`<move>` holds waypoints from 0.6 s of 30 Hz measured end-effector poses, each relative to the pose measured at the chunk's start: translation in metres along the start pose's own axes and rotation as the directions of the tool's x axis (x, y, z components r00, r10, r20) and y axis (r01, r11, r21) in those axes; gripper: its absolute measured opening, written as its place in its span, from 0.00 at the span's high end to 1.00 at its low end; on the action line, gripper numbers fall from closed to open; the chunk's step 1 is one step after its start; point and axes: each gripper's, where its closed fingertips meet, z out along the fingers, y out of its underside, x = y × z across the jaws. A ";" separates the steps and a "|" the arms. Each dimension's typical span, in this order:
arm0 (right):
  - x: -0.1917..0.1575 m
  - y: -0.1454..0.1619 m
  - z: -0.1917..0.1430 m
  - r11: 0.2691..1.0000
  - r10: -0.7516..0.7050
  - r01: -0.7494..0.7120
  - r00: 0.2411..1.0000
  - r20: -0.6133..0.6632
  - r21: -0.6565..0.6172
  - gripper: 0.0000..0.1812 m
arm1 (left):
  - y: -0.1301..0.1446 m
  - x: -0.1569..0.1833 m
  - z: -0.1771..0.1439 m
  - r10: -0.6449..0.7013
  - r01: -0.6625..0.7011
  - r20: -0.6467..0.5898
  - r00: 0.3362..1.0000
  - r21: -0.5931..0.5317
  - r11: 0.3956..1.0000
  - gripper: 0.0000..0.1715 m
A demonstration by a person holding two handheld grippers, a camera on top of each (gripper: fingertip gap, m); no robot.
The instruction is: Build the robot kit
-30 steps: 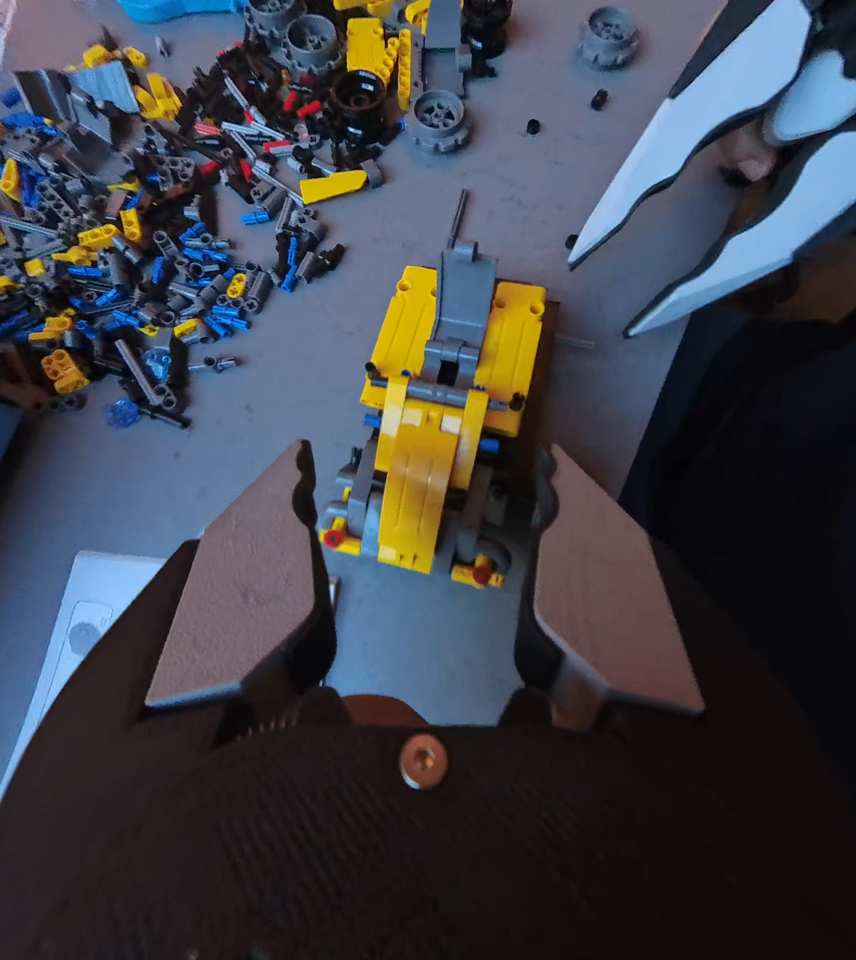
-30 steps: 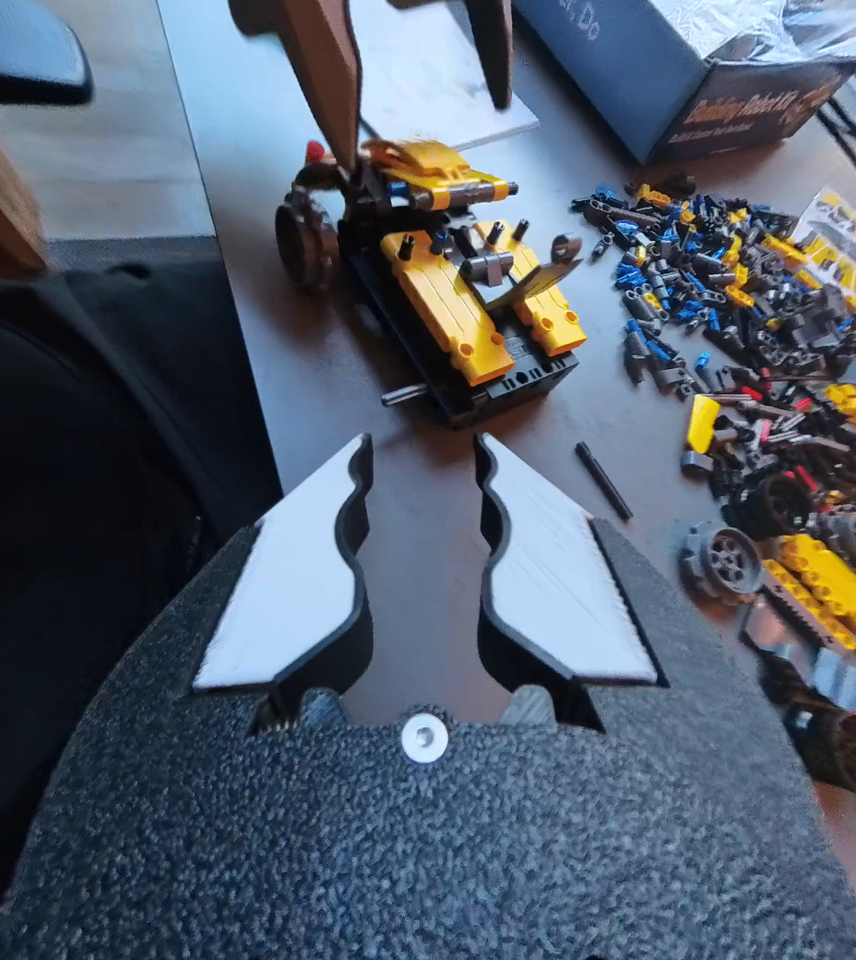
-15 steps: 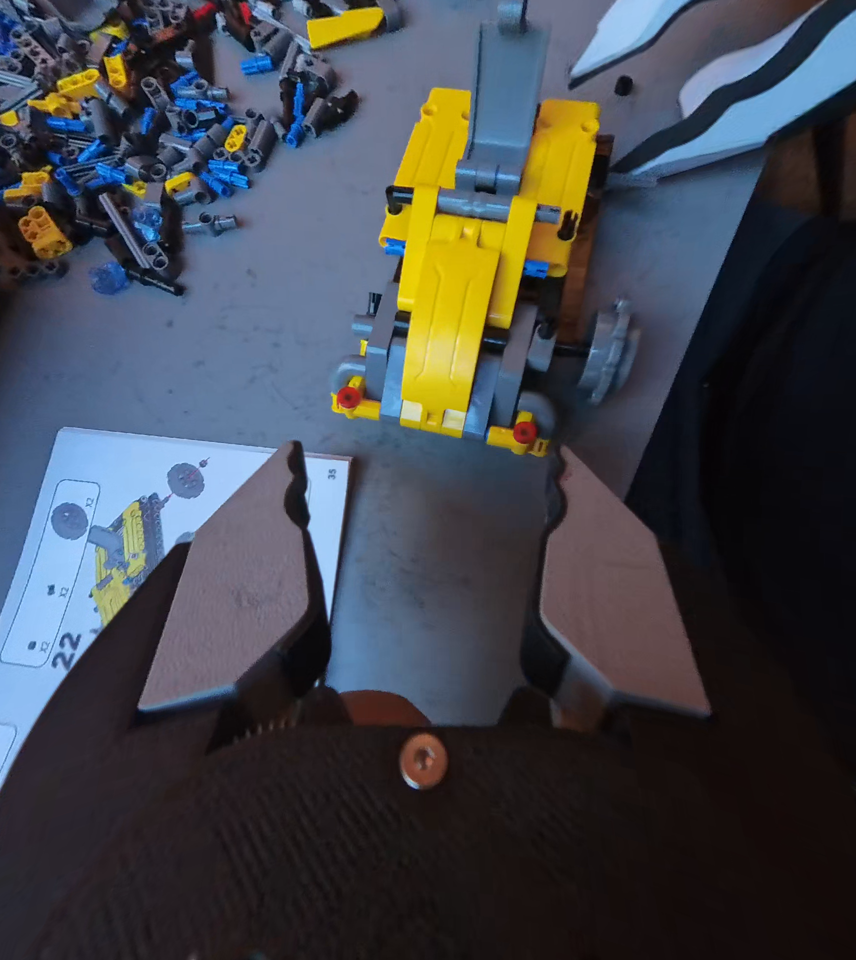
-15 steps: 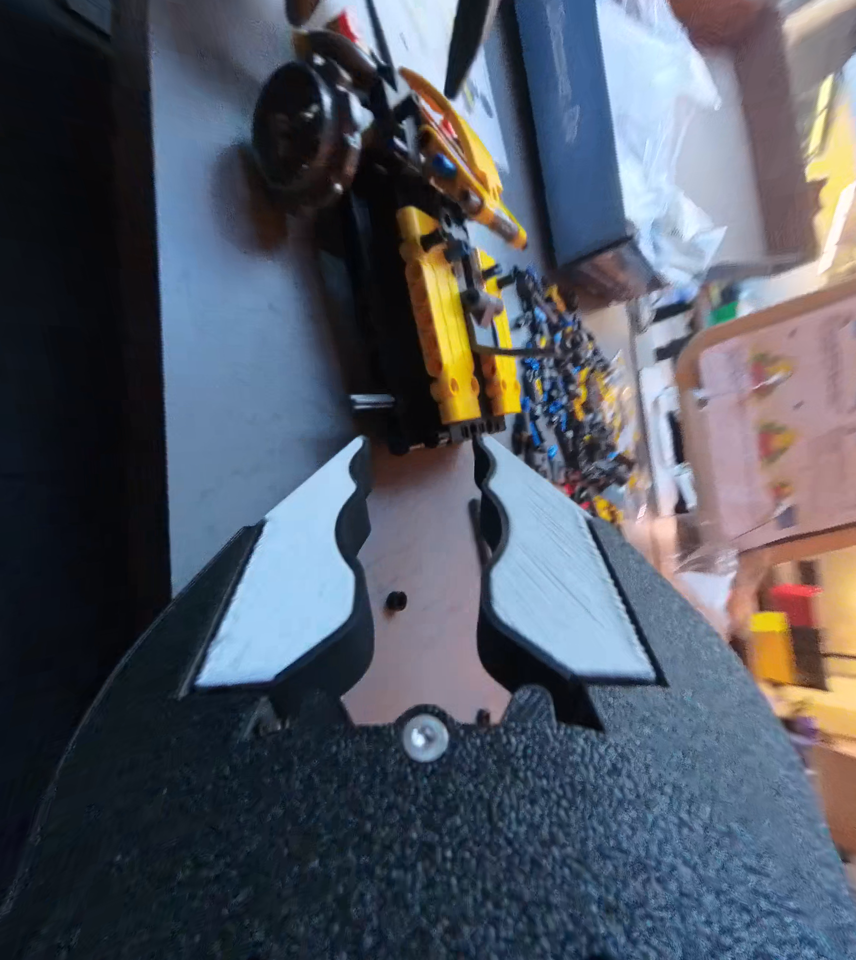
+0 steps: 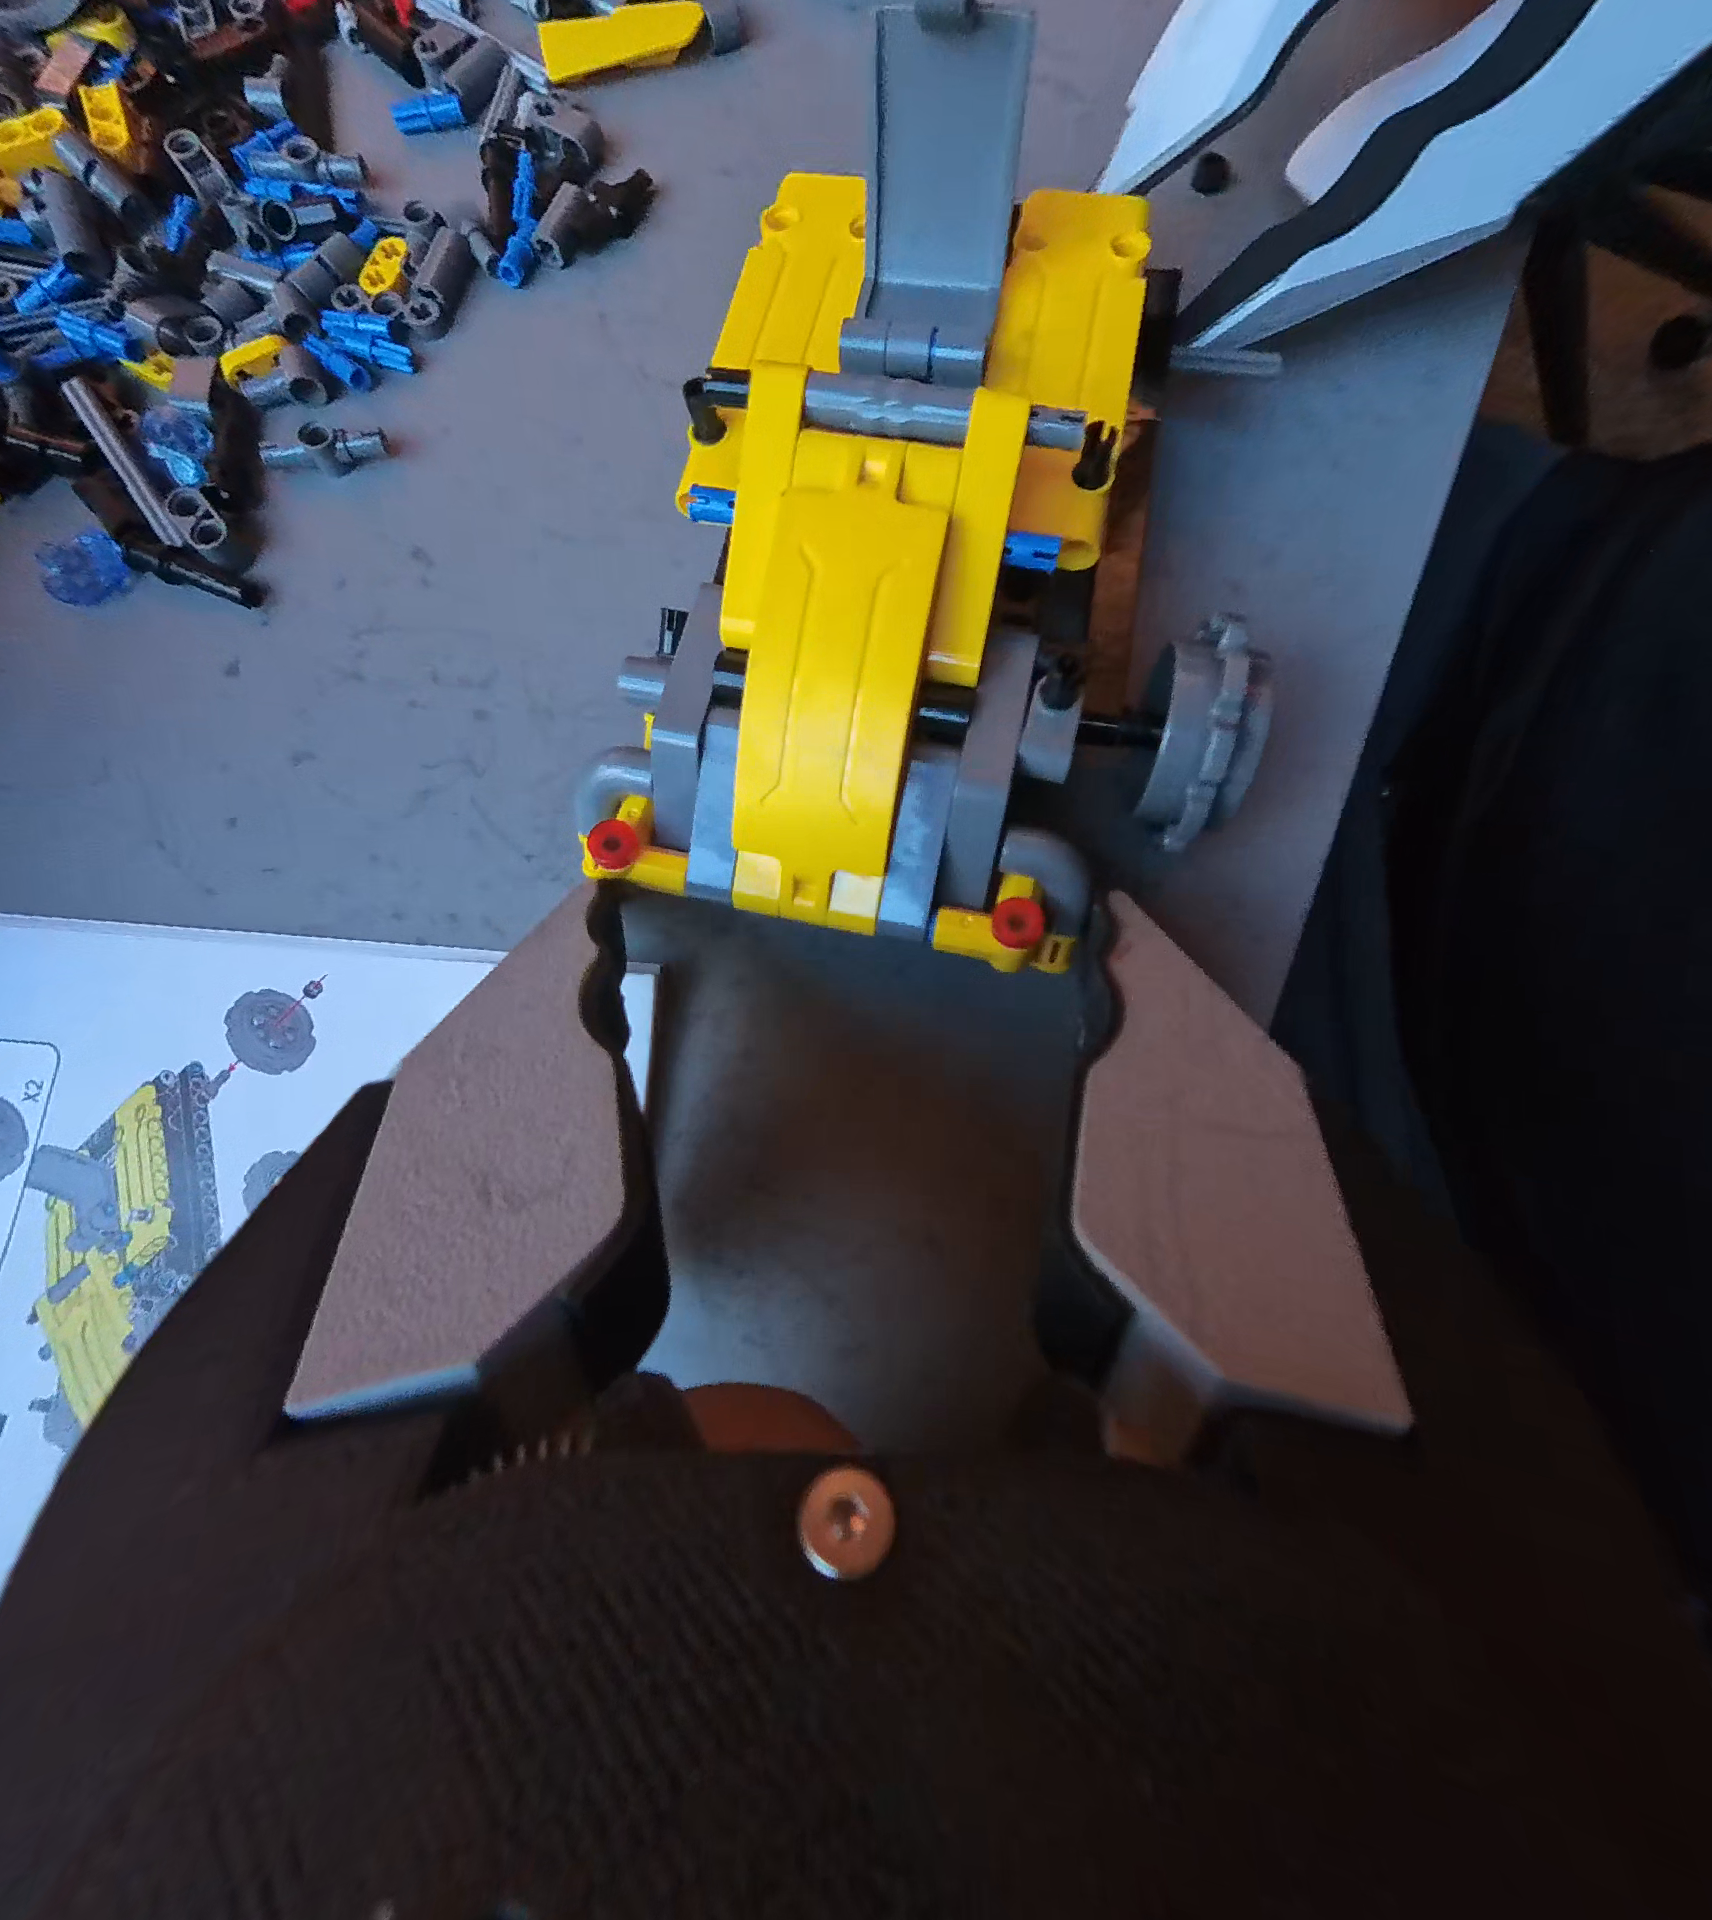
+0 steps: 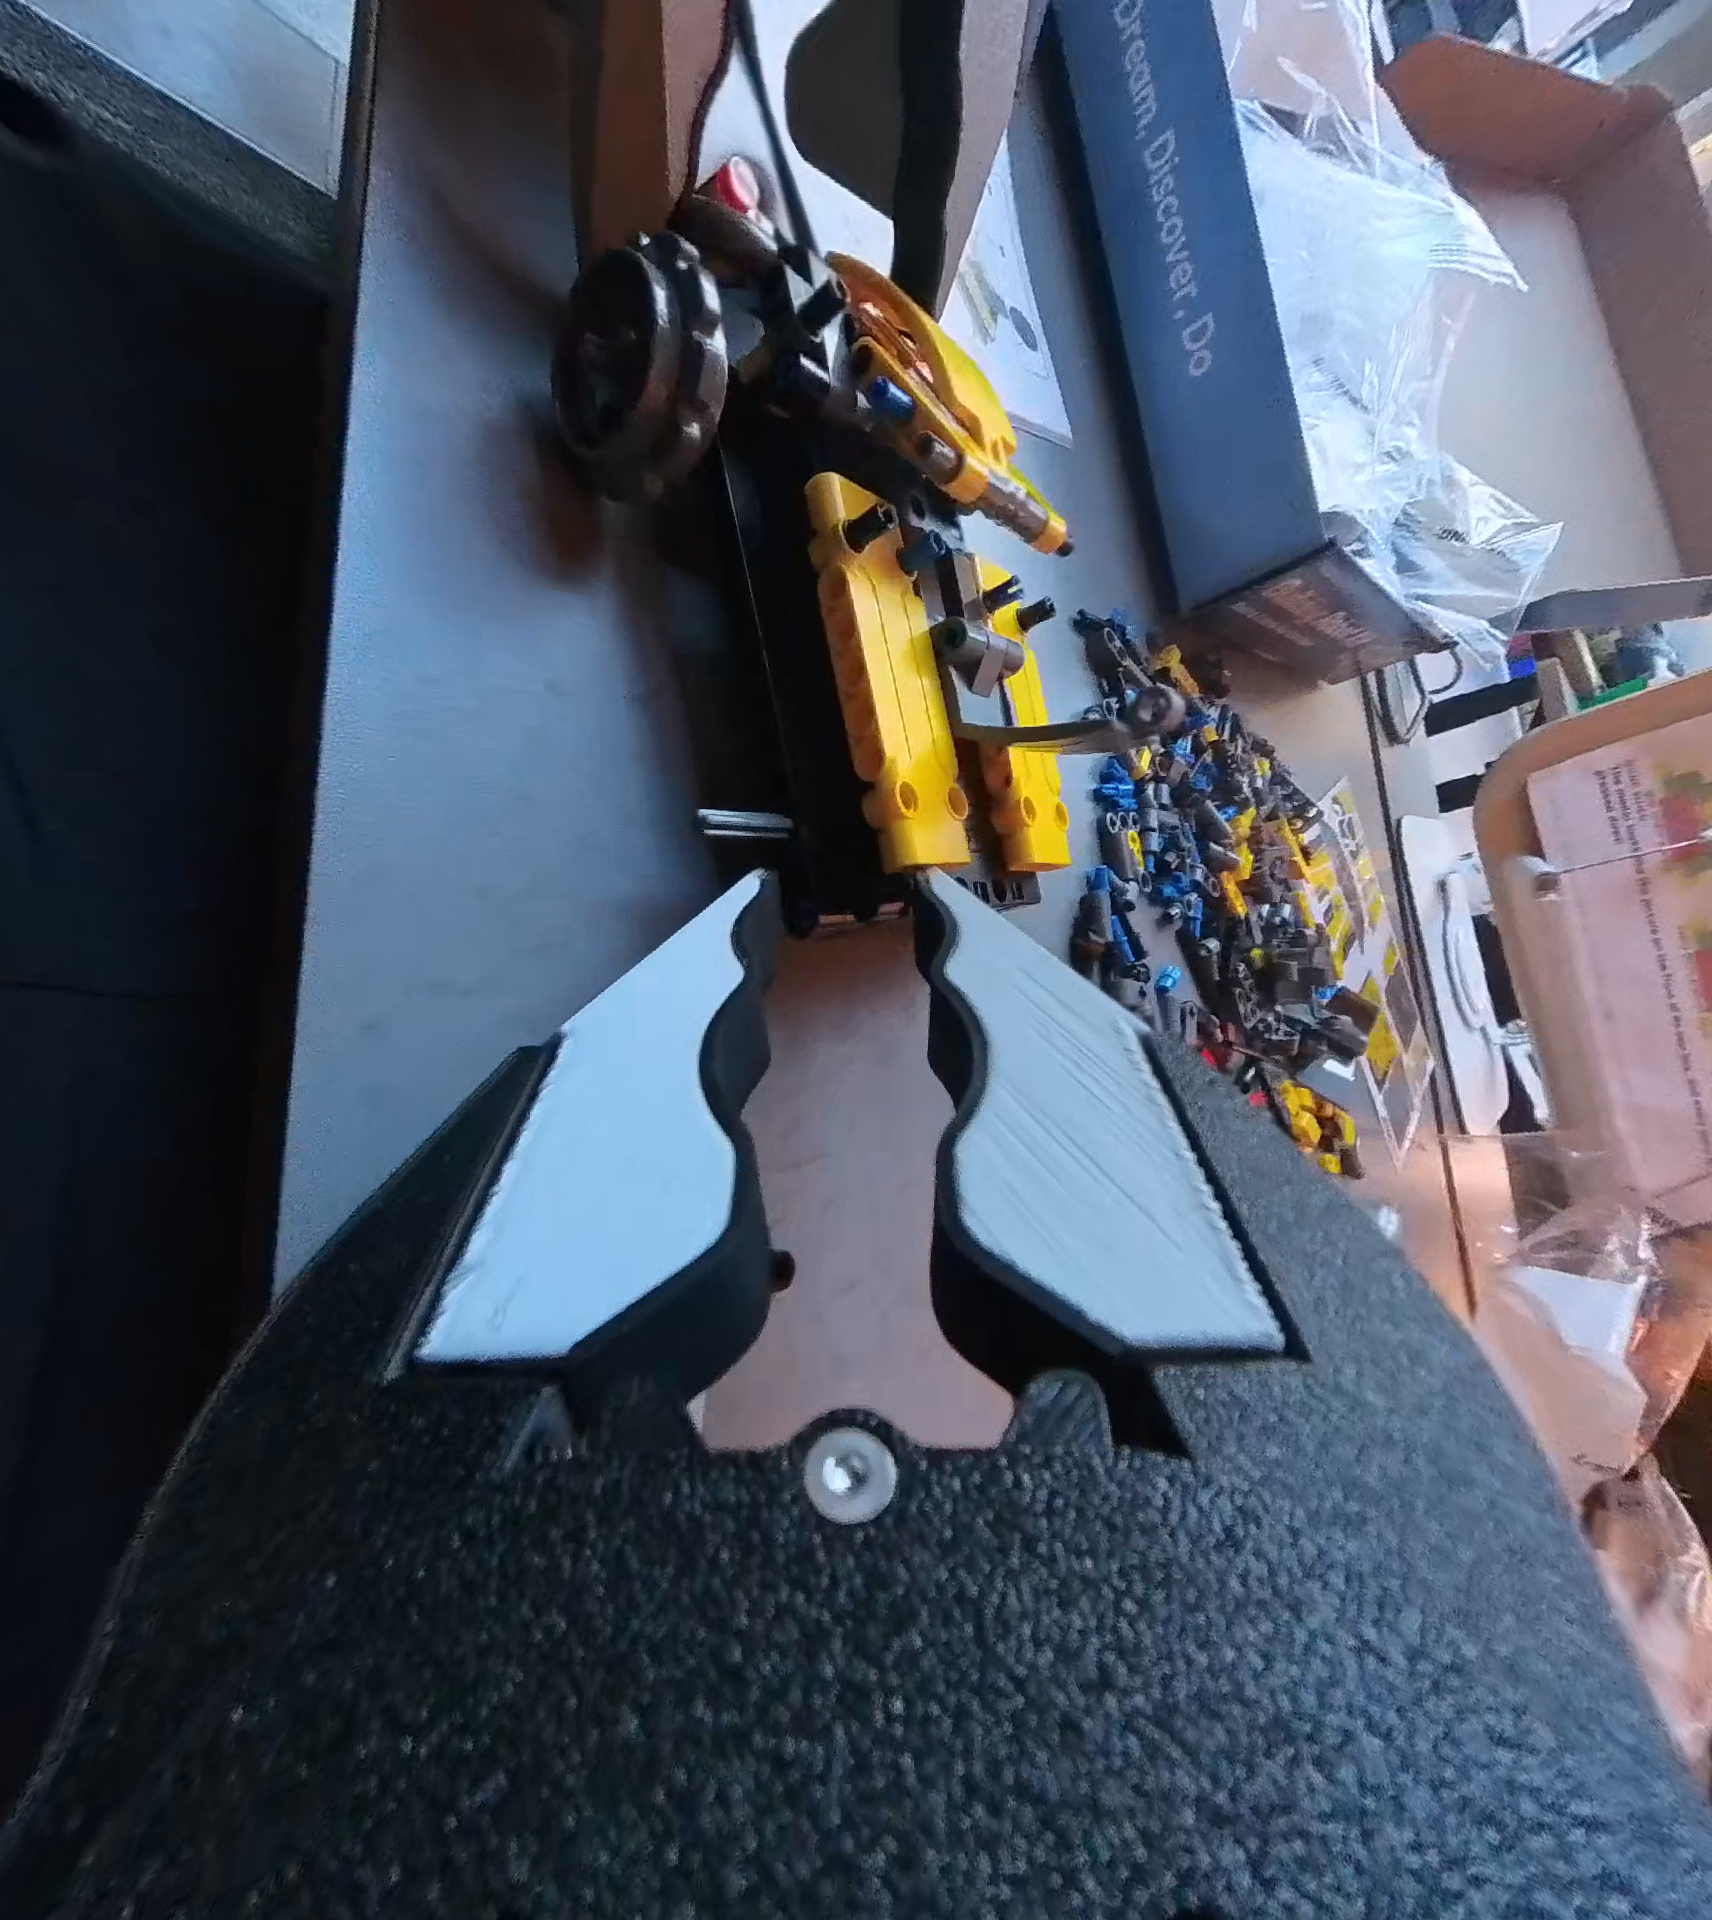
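Observation:
A yellow and grey brick vehicle (image 5: 873,582) on a black base lies on the grey table (image 5: 395,707), near its edge. One grey wheel (image 5: 1200,743) sits on an axle at its side. My left gripper (image 5: 847,935) is open, its brown fingertips at the two front corners of the vehicle, holding nothing. My right gripper (image 6: 841,894) is open and turned on its side, its white fingertips on either side of the rear end of the black base (image 6: 831,873). It also shows in the left wrist view (image 5: 1148,265), and the left gripper shows in the right wrist view (image 6: 800,229).
A heap of loose blue, yellow, grey and black pieces (image 5: 156,260) covers the table's left. An open instruction booklet (image 5: 104,1143) lies at the near left. A dark blue box (image 6: 1205,312) and plastic bags (image 6: 1382,260) stand beyond the vehicle. The table edge (image 5: 1403,623) and a person's dark clothing are on the right. The grippers' ends are close to 12 cm from one another.
My left gripper pulled back off the vehicle's front, then came up to its front corners again. My right gripper rolled onto its side and moved in to the vehicle's rear end.

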 end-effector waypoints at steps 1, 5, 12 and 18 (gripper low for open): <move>0.000 0.000 0.001 1.000 -0.025 0.025 1.000 -0.010 -0.002 0.86 | 0.000 -0.001 0.000 -0.003 0.003 0.001 1.000 -0.001 1.000 0.50; -0.003 0.001 0.004 0.987 -0.162 0.161 0.985 -0.050 -0.022 0.82 | 0.001 -0.003 -0.002 -0.010 0.010 0.007 1.000 0.002 1.000 0.50; 0.008 -0.007 0.002 0.996 -0.092 0.093 0.995 -0.043 0.011 0.86 | -0.006 0.000 -0.009 -0.154 0.160 -0.124 0.980 0.039 0.986 0.51; 0.040 -0.028 -0.007 0.934 0.310 -0.331 0.938 0.155 0.136 0.88 | -0.023 0.002 -0.026 -0.306 0.342 -0.286 0.908 0.084 0.936 0.59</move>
